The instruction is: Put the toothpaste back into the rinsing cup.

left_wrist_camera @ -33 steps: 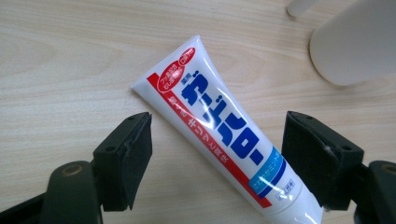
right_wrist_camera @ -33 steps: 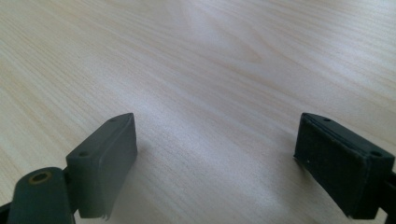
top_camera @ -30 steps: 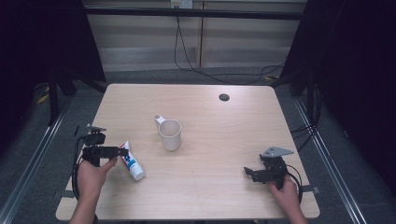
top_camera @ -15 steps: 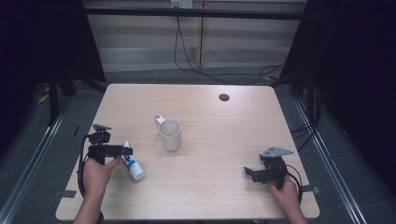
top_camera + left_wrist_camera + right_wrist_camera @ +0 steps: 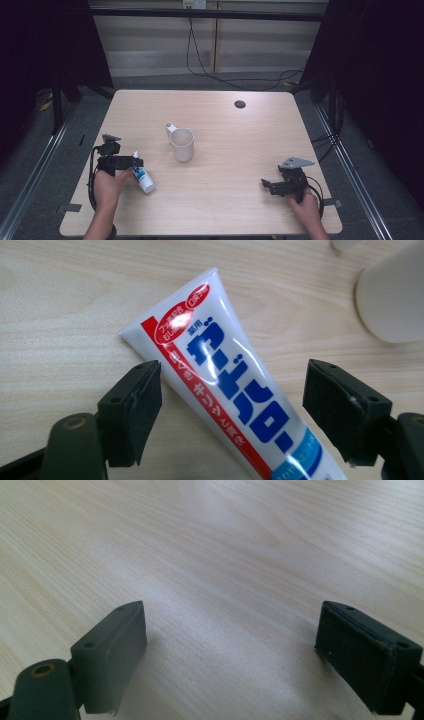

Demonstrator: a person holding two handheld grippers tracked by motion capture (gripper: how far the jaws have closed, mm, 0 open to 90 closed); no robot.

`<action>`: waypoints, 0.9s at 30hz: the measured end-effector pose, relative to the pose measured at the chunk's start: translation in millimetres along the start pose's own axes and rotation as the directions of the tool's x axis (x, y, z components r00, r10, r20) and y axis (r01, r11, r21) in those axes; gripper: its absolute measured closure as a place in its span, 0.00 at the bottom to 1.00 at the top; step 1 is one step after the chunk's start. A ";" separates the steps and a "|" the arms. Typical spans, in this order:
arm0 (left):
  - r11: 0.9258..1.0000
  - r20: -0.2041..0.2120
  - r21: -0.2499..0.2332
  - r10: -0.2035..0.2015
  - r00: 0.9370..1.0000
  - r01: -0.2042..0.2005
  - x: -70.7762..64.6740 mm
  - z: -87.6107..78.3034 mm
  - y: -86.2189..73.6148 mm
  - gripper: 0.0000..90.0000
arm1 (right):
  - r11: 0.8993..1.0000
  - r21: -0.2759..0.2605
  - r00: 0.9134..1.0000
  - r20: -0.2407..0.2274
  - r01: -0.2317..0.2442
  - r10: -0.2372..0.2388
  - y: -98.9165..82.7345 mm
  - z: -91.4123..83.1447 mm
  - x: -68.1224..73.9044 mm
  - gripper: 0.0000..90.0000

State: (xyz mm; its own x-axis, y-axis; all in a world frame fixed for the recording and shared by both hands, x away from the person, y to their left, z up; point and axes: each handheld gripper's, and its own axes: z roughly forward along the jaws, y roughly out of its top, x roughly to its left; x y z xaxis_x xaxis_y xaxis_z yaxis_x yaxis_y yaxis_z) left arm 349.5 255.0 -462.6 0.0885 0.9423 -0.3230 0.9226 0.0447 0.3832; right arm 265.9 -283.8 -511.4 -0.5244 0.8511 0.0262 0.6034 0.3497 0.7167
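A white toothpaste tube (image 5: 143, 178) with blue and red print lies flat near the table's front left. My left gripper (image 5: 135, 162) hangs over its far end. In the left gripper view the tube (image 5: 230, 380) runs slantwise between the two jaws, its crimped end pointing away. The left pad (image 5: 137, 405) is close to the red stripe and the right pad (image 5: 340, 410) stands well off it, so my left gripper (image 5: 235, 372) is open. My right gripper (image 5: 266, 185) rests low at the front right, open (image 5: 232, 615) over bare wood.
A white mug (image 5: 182, 145) stands upright mid-table, handle to the far left; its side shows at the top right of the left gripper view (image 5: 395, 295). A small dark hole (image 5: 240, 104) marks the wooden table (image 5: 240, 150) near the far edge. Black curtains flank both sides.
My left gripper has edged a little to the right, over the tube's far end. The right gripper, mug and tube have stayed put.
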 end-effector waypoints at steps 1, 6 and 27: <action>1.000 0.000 0.000 0.000 1.000 0.000 0.0 0.0 0.0 0.27 | 1.000 0.000 1.000 0.000 0.000 0.000 0.0 0.0 0.0 0.14; 1.000 -0.024 0.002 -0.005 1.000 0.005 1.2 7.1 0.2 0.25 | 1.000 0.000 1.000 0.000 0.000 0.000 0.0 0.0 0.0 0.14; 0.999 -0.042 0.008 0.046 0.998 -0.045 -9.6 17.5 7.7 0.39 | 1.000 0.000 1.000 0.000 0.000 0.000 0.0 0.0 -0.1 0.14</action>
State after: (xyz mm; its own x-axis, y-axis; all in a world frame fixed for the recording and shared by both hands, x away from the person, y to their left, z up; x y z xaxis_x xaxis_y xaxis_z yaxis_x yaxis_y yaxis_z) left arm 362.3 240.5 -471.7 0.1145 0.9565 -0.2682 0.9206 -0.0007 0.3905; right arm 265.9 -283.8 -511.4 -0.5246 0.8509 0.0263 0.6032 0.3497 0.7168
